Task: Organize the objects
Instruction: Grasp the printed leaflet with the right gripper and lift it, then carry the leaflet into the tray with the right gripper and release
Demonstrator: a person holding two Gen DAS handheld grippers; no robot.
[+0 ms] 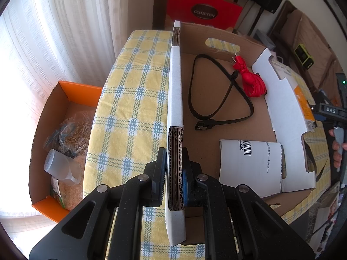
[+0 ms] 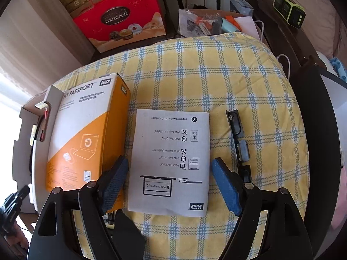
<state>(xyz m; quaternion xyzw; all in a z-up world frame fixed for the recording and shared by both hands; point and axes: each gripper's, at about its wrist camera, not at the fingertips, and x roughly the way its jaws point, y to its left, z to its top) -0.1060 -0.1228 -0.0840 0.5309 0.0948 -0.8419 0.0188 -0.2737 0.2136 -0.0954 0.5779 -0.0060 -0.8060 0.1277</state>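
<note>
My left gripper [image 1: 174, 169] is shut on the corrugated side wall [image 1: 175, 99] of an open cardboard box [image 1: 227, 134] standing on the yellow plaid cloth. In the box lie a black cable [image 1: 219, 106], a red cable [image 1: 252, 82], a white barcoded paper sleeve [image 1: 249, 166] and a white cardboard insert [image 1: 286, 108]. My right gripper [image 2: 170, 169] stands open just above a white WD leaflet [image 2: 171, 143] lying flat on the cloth, one blue pad at each side edge. An orange and white WD box [image 2: 86, 130] lies left of the leaflet, a black strip-shaped part [image 2: 238, 138] to its right.
An orange box [image 1: 65, 91] holding a plastic cup and bagged items sits below the cloth's left edge. A red gift bag [image 2: 121, 21], a clear bag of small parts [image 2: 201, 21] and a green device [image 2: 288, 10] stand beyond the far edge. Bare plaid cloth [image 2: 249, 75] lies past the leaflet.
</note>
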